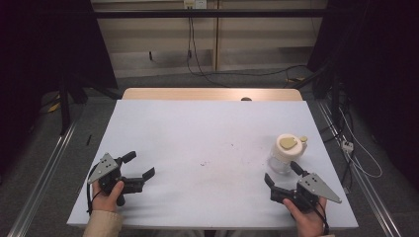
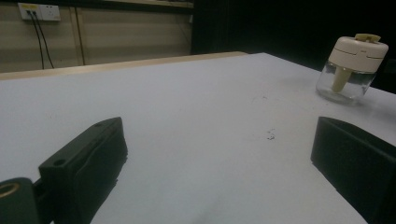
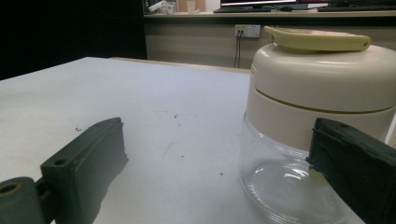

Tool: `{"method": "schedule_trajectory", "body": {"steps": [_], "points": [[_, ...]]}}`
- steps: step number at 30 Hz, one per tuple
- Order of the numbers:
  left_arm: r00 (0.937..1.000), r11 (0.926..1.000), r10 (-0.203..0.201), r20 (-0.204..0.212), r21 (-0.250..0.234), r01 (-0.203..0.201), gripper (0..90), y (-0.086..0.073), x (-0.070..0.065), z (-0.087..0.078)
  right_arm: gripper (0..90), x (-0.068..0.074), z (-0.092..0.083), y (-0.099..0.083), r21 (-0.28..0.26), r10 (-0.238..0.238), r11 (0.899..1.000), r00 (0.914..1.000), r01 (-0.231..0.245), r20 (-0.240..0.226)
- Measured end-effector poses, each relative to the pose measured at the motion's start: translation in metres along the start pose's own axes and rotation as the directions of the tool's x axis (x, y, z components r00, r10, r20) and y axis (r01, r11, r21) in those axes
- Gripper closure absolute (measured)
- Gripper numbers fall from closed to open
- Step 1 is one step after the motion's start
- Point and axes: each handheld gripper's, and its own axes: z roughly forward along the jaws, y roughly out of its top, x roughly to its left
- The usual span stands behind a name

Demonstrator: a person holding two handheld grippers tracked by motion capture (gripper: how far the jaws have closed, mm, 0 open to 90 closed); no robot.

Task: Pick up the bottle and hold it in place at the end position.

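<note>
A clear glass jar [image 1: 286,153] with a cream lid and a yellow flip tab stands upright on the white table sheet [image 1: 207,128], right of centre. Held by a hand at the front right, my right gripper [image 1: 281,173] is open just in front of the jar. In the right gripper view the jar [image 3: 317,102] looms close, and the right jaw of that gripper [image 3: 215,163] overlaps its side. My left gripper [image 1: 140,165] rests open at the front left with nothing between its jaws. From the left gripper [image 2: 219,154] view the jar [image 2: 350,65] stands far off at the upper right.
A strip of bare wooden table top [image 1: 212,94] shows along the back, with a small brown object [image 1: 245,98] on it. Faint dark specks [image 1: 217,160] mark the sheet's middle. Cables [image 1: 197,59] and metal rails [image 1: 44,173] lie on the floor around the table.
</note>
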Motion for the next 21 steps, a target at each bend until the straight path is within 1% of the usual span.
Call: {"method": "schedule_trajectory", "body": {"steps": [6, 8, 12, 13, 16, 18, 20, 21], "points": [[1.0000, 1.0000, -0.006, -0.001, -0.006, 0.006, 2.9, 0.000, 0.001, -0.001, 4.0, 0.000, 0.001, 0.000, -0.001, 0.002, 1.000, 1.0000, -0.002, 0.007], [1.0000, 1.0000, 0.000, -0.004, -0.005, 0.000, 2.9, 0.000, 0.001, -0.001, 4.0, -0.001, 0.002, 0.000, 0.008, 0.008, 1.000, 0.9999, -0.008, 0.007], [1.0000, 1.0000, 0.006, 0.000, -0.005, -0.006, 2.9, 0.000, -0.001, 0.000, 4.3, -0.003, 0.003, 0.000, 0.011, 0.016, 1.000, 0.9997, -0.016, 0.020], [1.0000, 1.0000, 0.006, 0.006, -0.005, -0.006, 2.9, 0.000, 0.000, 0.000, 4.2, -0.004, 0.003, 0.000, 0.013, 0.019, 1.000, 0.9996, -0.019, 0.020], [0.9999, 0.9999, 0.011, 0.006, -0.001, -0.011, 2.9, 0.000, 0.000, 0.000, 4.1, -0.006, 0.005, 0.000, 0.020, 0.022, 1.000, 0.9995, -0.023, 0.023], [1.0000, 1.0000, 0.002, 0.007, -0.004, -0.002, 2.9, 0.000, 0.000, 0.000, 3.2, -0.008, 0.006, 0.000, 0.024, 0.018, 1.000, 0.9989, -0.019, 0.043], [1.0000, 1.0000, -0.002, 0.007, -0.007, 0.002, 2.9, 0.000, 0.000, 0.000, 3.9, -0.010, 0.005, 0.001, 0.014, 0.037, 0.999, 0.9980, -0.038, 0.050], [1.0000, 1.0000, -0.002, 0.005, -0.006, 0.002, 2.9, 0.000, 0.000, 0.001, 4.8, -0.011, 0.005, 0.001, 0.014, 0.034, 0.999, 0.9977, -0.035, 0.059]]}}
